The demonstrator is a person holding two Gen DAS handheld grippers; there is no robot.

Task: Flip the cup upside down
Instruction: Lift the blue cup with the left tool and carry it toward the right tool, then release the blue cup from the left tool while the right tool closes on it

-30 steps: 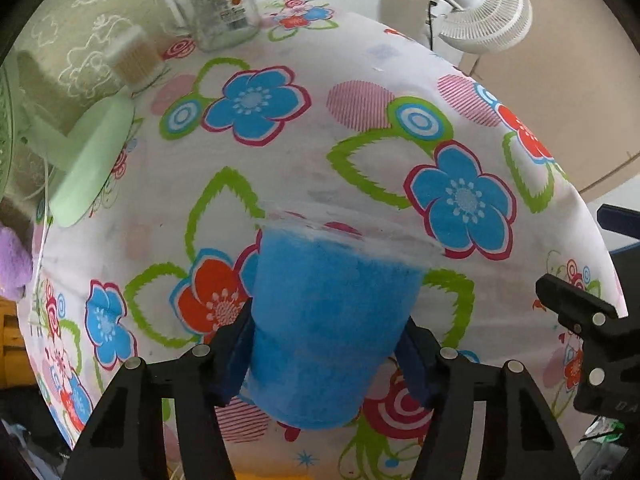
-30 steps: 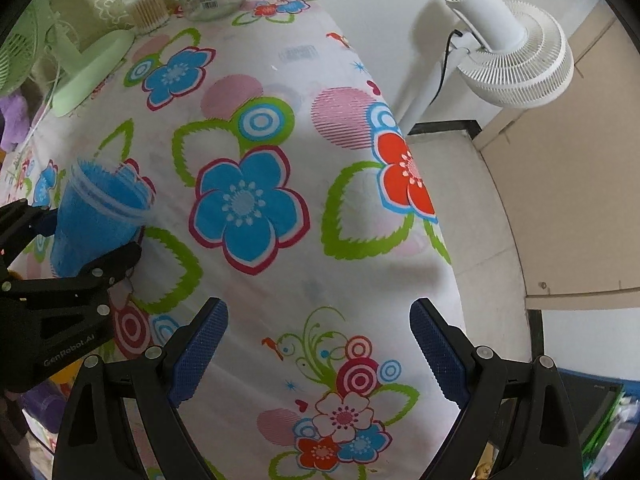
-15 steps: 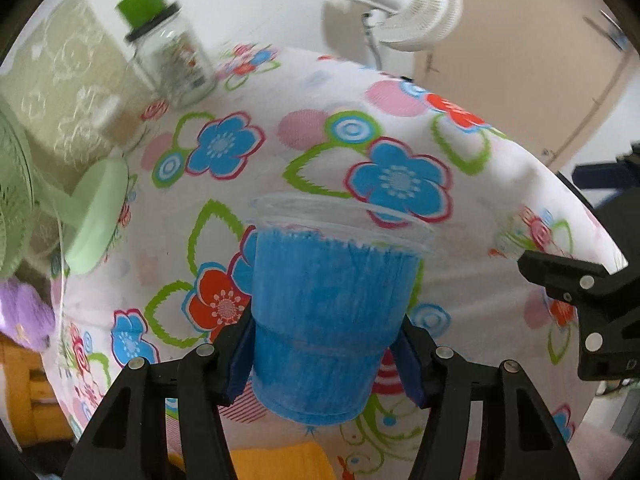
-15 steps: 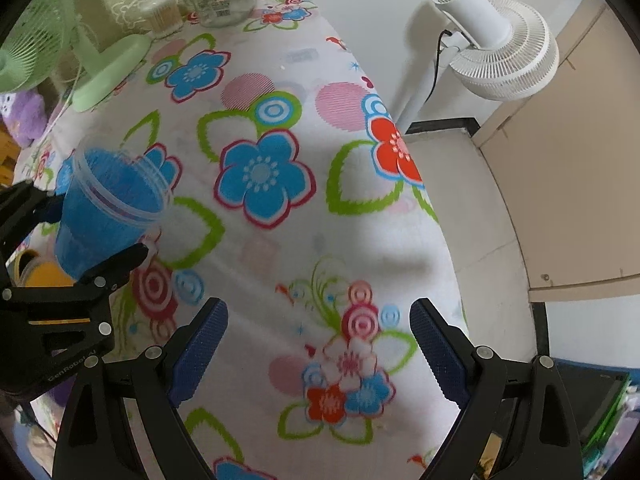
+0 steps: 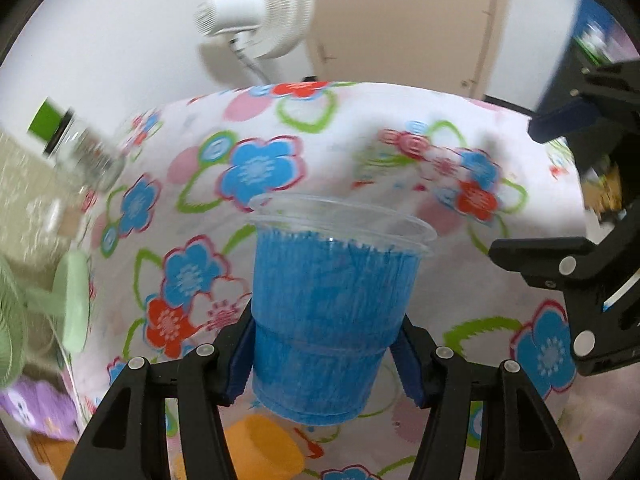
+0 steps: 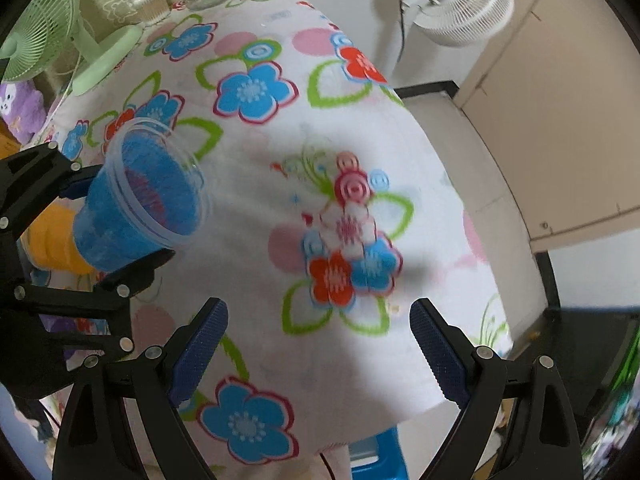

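The left claw (image 5: 326, 354) is clamped on the lower part of the blue cup (image 5: 334, 316), holding it up off the flowery tabletop (image 6: 280, 152), mouth tipped toward the right. It looks like thin, light plastic that'd squash easily, so I'd grab low near the stiffer base and squeeze gently. Over on the right, the right claw (image 6: 318, 346) is spread wide with nothing in it.
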